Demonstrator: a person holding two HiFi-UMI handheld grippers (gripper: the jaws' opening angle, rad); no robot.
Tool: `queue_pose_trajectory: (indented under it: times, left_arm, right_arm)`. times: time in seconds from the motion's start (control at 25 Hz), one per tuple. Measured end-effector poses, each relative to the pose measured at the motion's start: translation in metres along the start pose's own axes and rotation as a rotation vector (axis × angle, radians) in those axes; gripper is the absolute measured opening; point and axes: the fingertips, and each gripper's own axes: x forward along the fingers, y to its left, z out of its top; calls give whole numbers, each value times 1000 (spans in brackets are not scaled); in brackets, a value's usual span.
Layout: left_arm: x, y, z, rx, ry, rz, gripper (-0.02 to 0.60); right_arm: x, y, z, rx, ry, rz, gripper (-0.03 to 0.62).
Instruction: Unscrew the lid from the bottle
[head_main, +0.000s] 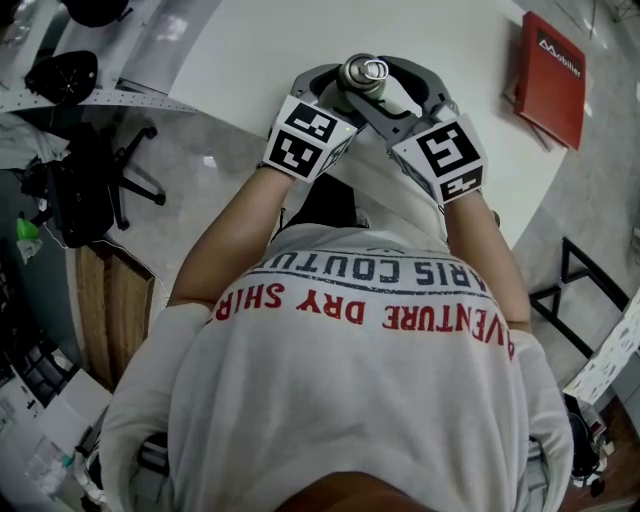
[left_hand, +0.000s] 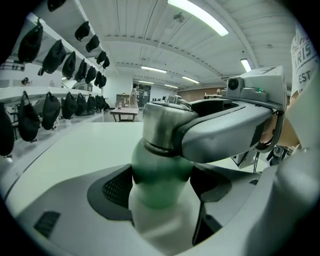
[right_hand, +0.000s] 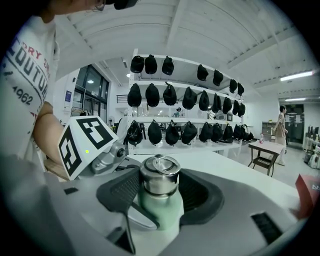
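Head view: a round white surface (head_main: 250, 60) fills the upper frame, with a person in a white printed shirt (head_main: 350, 380) bent over its near edge and both forearms reaching forward. A red folder (head_main: 552, 78) lies flat at the surface's right side, well apart from the work. Left gripper view: the left tool (left_hand: 160, 192) is clenched on the pale green body of the bottle (left_hand: 161, 175), its dark pads pressing both sides just below the shoulder. Right gripper view: the right tool (right_hand: 160, 187) is clamped on the steel lid (right_hand: 159, 175), pads against its sides. The bottle is held upright above the near part of the surface, between the two tools. The lid sits on the bottle's neck, a metal ring lying flat on its top.
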Motion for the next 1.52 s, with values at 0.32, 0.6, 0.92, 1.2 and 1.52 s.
queue_pose_trajectory:
  times: [0.32, 0.6, 0.92, 1.2, 1.52]
  left_arm:
    - [1, 0, -1, 20, 11, -31, 370]
    - [1, -1, 0, 75, 26, -108, 370]
    - [-1, 0, -1, 172, 43, -257, 370]
    - [1, -2, -2, 277, 78, -411, 370]
    - [1, -6, -2, 376, 106, -588, 371]
  right_arm:
    - [0, -1, -2, -11, 7, 29, 239]
    - [0, -2, -4, -38, 33, 76, 236]
    - [4, 0, -3, -69, 52, 138, 233]
    - [3, -3, -4, -102, 71, 228, 233]
    - [2, -3, -3, -163, 89, 320, 233]
